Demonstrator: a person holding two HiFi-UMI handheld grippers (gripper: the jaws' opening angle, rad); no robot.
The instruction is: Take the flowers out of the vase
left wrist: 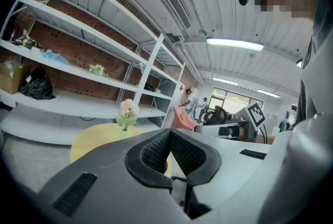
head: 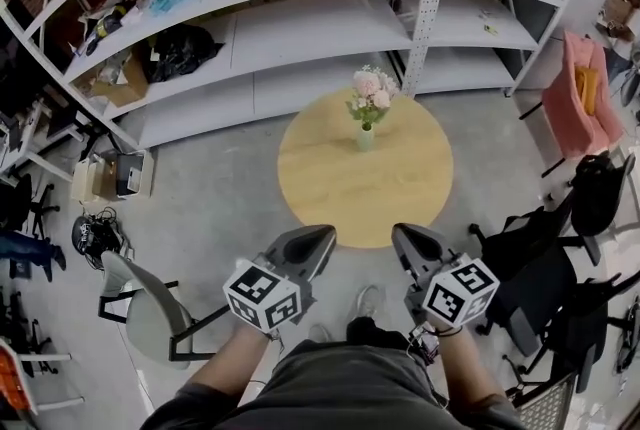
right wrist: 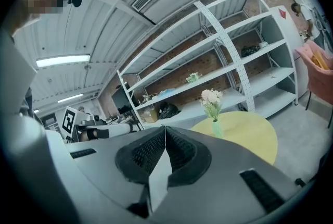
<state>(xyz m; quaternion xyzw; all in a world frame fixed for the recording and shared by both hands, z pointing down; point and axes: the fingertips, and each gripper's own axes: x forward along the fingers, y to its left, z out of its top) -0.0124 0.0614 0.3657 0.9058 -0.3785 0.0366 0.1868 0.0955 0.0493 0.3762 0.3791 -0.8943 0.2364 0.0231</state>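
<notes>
Closest to me are the person's forearms, and in each hand a grey two-jaw gripper topped by a marker cube: the left gripper (head: 322, 236) and the right gripper (head: 402, 234) both point forward side by side. Each has its ribbed black pads pressed together with nothing between them. They sit at the near edge of the round, pale wooden table (head: 330, 183), well apart from the work. The bunch of pink and white flowers (head: 371, 90) stands upright in a small pale green vase (head: 366, 137) toward the table's far side, in front of the white metal shelving (head: 300, 28). I'd judge this to be the approach, with nothing yet touched. To do it well, both sets of jaws should open before they arrive. One gripper might steady the vase, which looks light and likely to tip. The other should pinch the green stems just above the rim, not the soft blooms, then draw straight up.
</notes>
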